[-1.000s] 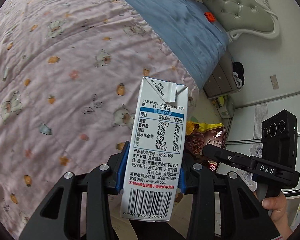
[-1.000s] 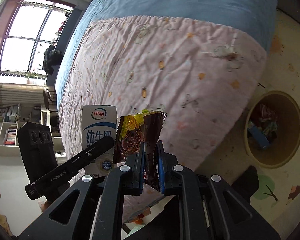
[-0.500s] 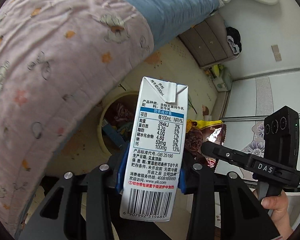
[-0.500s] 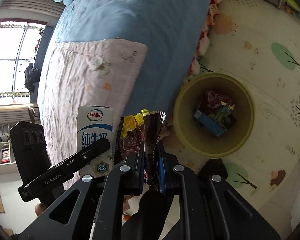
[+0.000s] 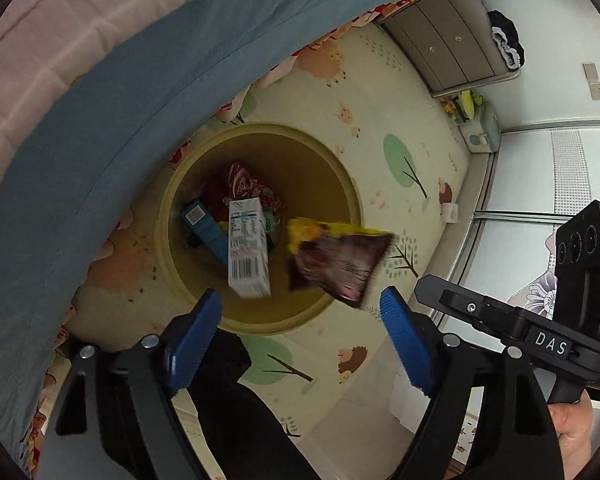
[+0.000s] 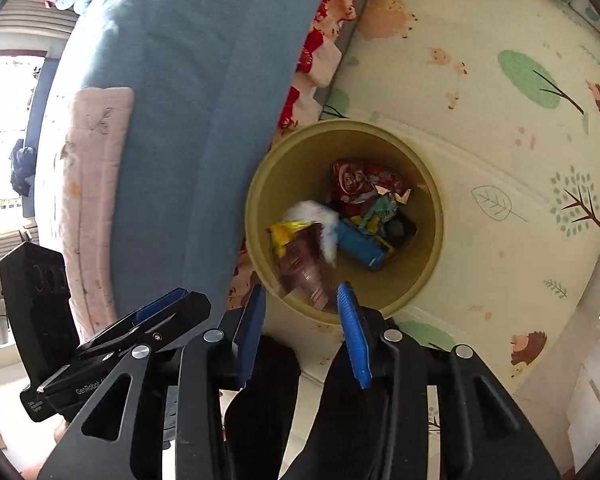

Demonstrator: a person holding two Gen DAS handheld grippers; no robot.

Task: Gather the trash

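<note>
A round yellow bin stands on the floor by the bed; it also shows in the right wrist view. My left gripper is open above it, and the white milk carton is dropping into the bin. My right gripper is open too, and the brown and yellow snack wrapper falls blurred just below its fingers; it also shows in the left wrist view. The carton is a white blur in the right wrist view. The bin holds a red wrapper and a blue box.
The bed's blue sheet and pink quilt hang close on the left of the bin. A patterned play mat covers the floor. A grey drawer unit stands by the far wall.
Both grippers swung from the bed over the bin and opened. The milk carton left my left gripper and the snack wrapper left my right; both are falling into the bin.
</note>
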